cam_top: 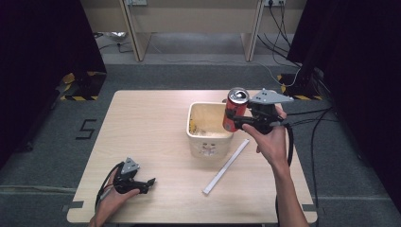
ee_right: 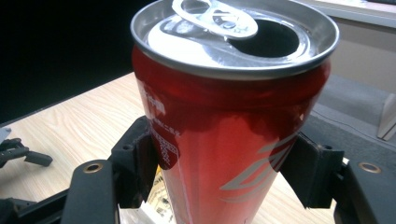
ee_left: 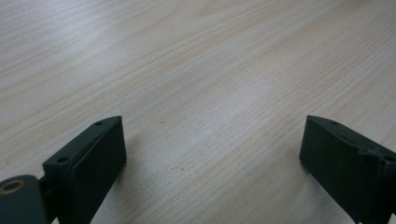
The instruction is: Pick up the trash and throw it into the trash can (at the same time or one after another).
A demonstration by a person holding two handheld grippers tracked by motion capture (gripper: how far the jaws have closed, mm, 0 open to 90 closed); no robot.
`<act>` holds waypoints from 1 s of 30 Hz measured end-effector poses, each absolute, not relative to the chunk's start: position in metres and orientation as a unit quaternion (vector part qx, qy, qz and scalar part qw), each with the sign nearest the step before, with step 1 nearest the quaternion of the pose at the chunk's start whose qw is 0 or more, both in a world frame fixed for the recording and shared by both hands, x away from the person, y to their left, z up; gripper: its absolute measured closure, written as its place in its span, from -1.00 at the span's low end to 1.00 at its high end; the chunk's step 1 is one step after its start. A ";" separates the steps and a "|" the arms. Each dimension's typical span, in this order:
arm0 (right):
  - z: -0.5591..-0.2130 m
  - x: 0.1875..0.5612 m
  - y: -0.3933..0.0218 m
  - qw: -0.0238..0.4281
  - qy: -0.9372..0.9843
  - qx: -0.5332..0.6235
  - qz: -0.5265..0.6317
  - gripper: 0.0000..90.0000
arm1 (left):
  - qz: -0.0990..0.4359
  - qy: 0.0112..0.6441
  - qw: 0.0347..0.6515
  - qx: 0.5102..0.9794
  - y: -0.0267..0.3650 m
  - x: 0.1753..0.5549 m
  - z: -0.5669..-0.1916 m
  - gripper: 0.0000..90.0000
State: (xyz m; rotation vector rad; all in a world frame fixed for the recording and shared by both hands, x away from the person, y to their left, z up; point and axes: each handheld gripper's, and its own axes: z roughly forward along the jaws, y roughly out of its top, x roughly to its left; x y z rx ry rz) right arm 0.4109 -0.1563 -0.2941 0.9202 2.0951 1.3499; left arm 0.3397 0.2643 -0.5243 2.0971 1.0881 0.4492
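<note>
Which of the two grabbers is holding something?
The right gripper, raised over the white tub. Its jaws squeeze an open red can. The left gripper sits low over the table with its jaws apart around nothing.

1 red can [cam_top: 236, 109], 1 tub [cam_top: 208, 131], 1 white strip [cam_top: 226, 166], 2 claws.

Red can [cam_top: 235, 109]: right of frame centre in the high view, upright with a slight tilt, lifted above the right rim of the cream tub [cam_top: 203, 137]. Silver top, tab bent up, mouth open (interior dark, contents not visible). White lettering on the side. The tub sits mid-table, open, squarish, yellowish residue inside, print on its near wall.
</note>
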 end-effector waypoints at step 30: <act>-0.313 0.454 -0.114 0.210 0.781 0.337 0.481 -0.25 | 0.174 0.423 0.360 0.813 0.264 0.340 -0.524 -0.86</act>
